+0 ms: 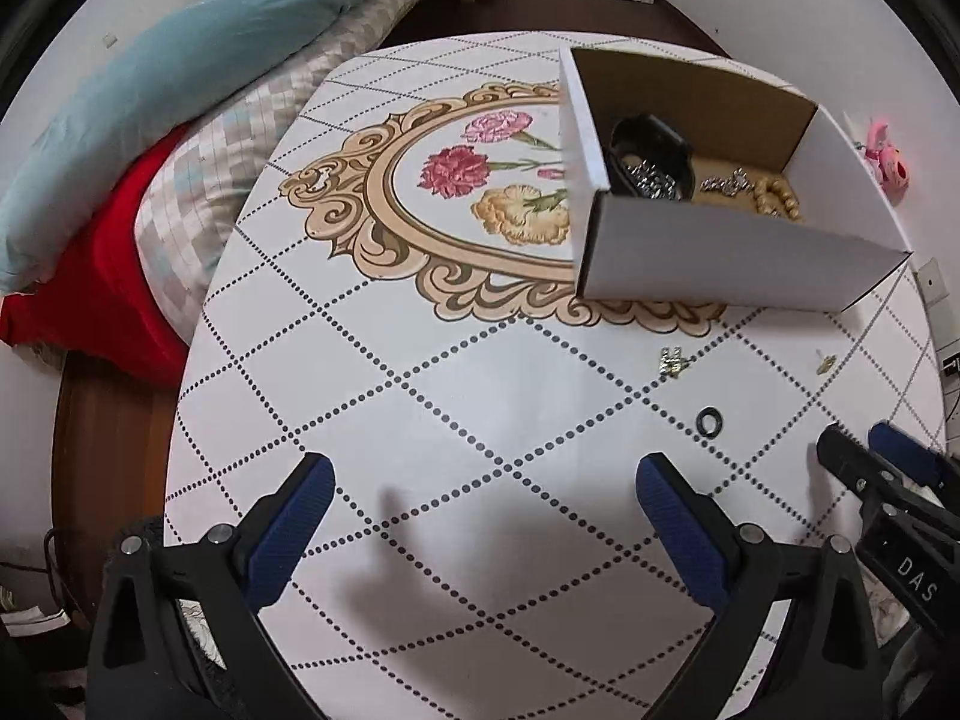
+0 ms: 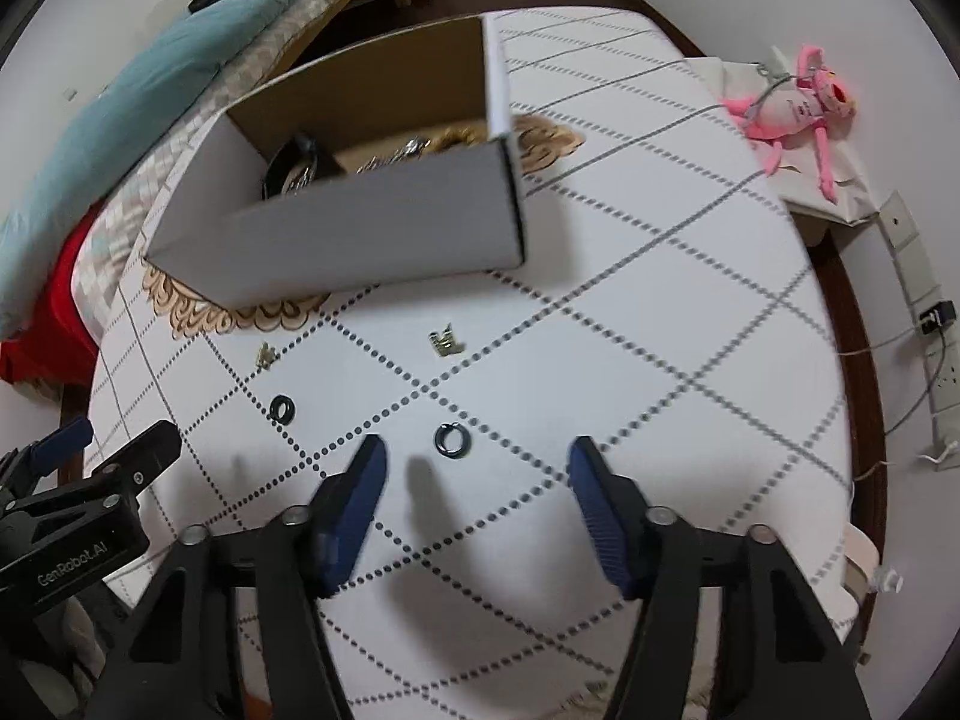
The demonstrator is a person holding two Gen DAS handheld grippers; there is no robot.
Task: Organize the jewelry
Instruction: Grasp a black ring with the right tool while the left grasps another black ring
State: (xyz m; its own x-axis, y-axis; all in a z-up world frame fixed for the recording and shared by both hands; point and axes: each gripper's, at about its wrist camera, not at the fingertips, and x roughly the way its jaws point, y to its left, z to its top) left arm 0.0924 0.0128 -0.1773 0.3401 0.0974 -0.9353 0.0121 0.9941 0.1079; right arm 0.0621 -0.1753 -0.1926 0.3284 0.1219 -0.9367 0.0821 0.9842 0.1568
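Observation:
An open white cardboard box [image 1: 738, 264] [image 2: 372, 234] stands on the patterned table [image 1: 480, 420] and holds a black bracelet [image 1: 651, 150], silver pieces and gold beads [image 1: 777, 195]. Two black rings lie on the table [image 2: 283, 408] [image 2: 451, 439]; the left one also shows in the left wrist view [image 1: 711, 422]. Two small gold earrings [image 2: 266, 355] [image 2: 447, 342] lie nearer the box. My right gripper [image 2: 474, 480] is open, just short of the right ring. My left gripper [image 1: 486, 498] is open and empty over bare table.
A bed with teal, grey and red bedding [image 1: 180, 120] runs along the table's left. A pink plush toy [image 2: 792, 102] lies on a bag to the right. Wall sockets and cables [image 2: 936, 324] are at far right.

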